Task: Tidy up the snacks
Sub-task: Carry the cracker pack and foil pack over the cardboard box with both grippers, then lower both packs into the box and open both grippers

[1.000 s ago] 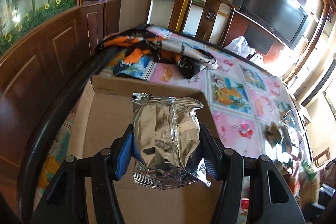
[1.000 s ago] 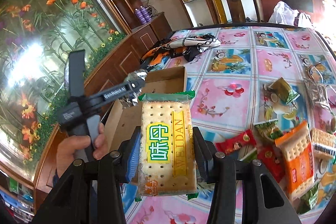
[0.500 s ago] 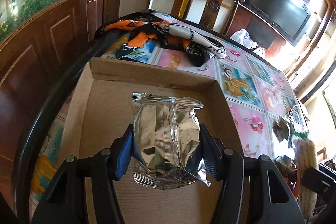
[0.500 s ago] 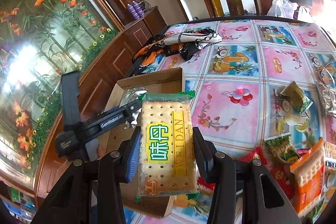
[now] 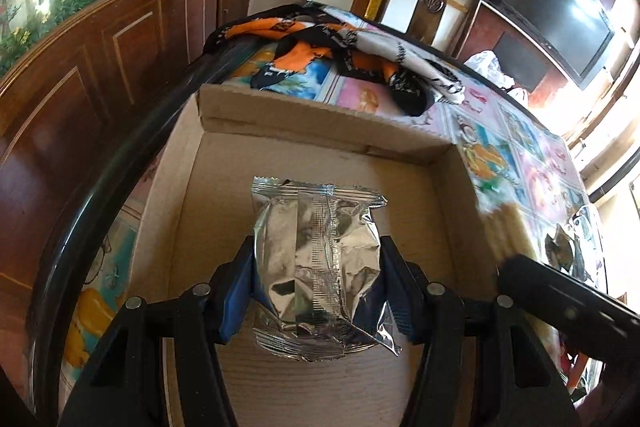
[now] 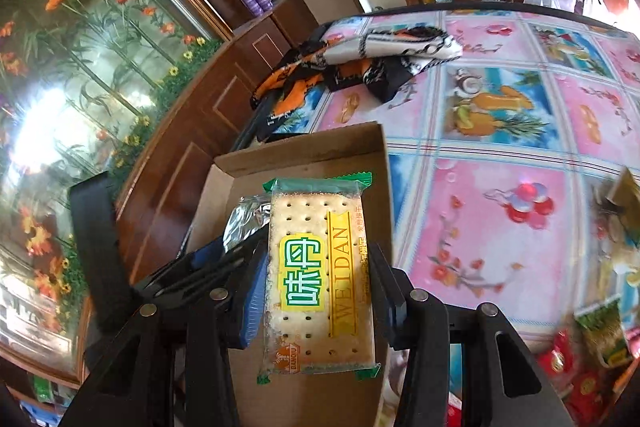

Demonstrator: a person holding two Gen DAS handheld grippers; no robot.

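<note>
Left gripper (image 5: 316, 267) clamps a silver foil packet (image 5: 318, 267) – long axis toward twelve o'clock. Right gripper (image 6: 318, 275) pinches the cracker pack (image 6: 318, 275) likewise, over the cardboard box (image 5: 320, 131).

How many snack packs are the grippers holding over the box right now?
2. A silver foil pack is clamped in the left gripper above the cardboard box; a Weidan cracker pack is clamped in the right gripper beside it.
</note>
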